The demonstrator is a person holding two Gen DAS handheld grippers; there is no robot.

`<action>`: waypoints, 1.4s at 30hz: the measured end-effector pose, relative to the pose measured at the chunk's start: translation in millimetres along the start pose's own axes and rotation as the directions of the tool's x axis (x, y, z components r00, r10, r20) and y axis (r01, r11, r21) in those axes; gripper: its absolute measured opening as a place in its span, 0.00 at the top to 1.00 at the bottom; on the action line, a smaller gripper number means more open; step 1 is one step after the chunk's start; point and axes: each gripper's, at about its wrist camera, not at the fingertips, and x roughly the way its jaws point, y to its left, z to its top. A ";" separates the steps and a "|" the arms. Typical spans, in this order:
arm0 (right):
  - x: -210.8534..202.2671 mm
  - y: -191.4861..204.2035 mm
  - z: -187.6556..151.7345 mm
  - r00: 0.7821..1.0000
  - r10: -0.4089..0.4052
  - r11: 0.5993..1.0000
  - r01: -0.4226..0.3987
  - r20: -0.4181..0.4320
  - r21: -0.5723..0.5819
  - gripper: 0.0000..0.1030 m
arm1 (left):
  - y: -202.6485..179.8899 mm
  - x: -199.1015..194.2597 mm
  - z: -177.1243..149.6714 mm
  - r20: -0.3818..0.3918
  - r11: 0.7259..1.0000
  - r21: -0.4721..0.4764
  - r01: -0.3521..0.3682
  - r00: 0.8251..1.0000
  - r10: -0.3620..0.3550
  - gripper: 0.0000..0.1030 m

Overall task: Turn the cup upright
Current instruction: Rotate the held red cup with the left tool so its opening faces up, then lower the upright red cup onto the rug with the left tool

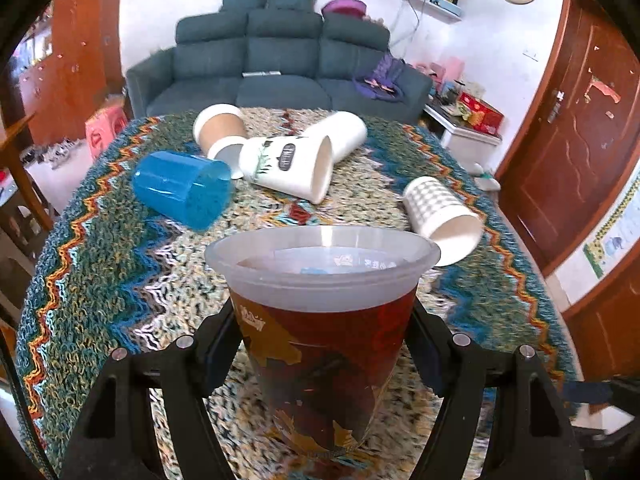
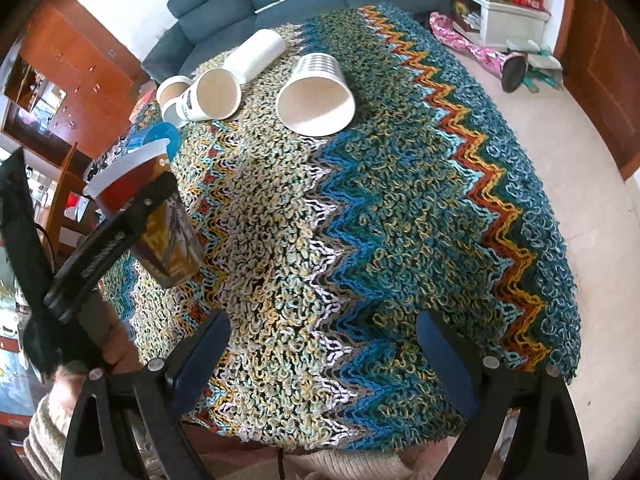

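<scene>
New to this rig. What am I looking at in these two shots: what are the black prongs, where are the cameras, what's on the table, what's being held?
There is no robot arm. A person holds a hand-held two-finger gripper in each hand, and each gripper carries a fisheye camera looking forward along its fingers; the black prongs at the bottom of each picture are those fingers.

In the left wrist view, the left gripper is shut on an upright clear plastic cup with a red and gold print. In the right wrist view, the right gripper is open and holds nothing; that same cup and gripper show at its left edge.

The table is covered by a zigzag knitted cloth. Lying on their sides on it are a blue plastic cup, a printed white paper cup, a checked paper cup, a plain white one and a brown one.
</scene>
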 end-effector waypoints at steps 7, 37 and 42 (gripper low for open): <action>0.6 5.1 0.4 1.000 0.002 1.000 -0.002 0.002 -0.020 0.08 | -3.7 -10.5 -17.1 0.061 0.997 0.074 -0.003 0.998 -0.001 0.25; -4.8 16.7 -10.5 1.000 -0.002 0.999 0.002 0.003 -0.036 0.08 | -2.0 -46.8 -60.9 0.023 0.992 0.128 0.019 0.999 -0.022 0.09; -7.4 23.6 -14.8 1.000 -0.005 0.998 0.005 0.009 -0.058 0.08 | -0.4 -53.7 -63.5 0.019 0.990 0.140 0.009 1.000 -0.011 0.06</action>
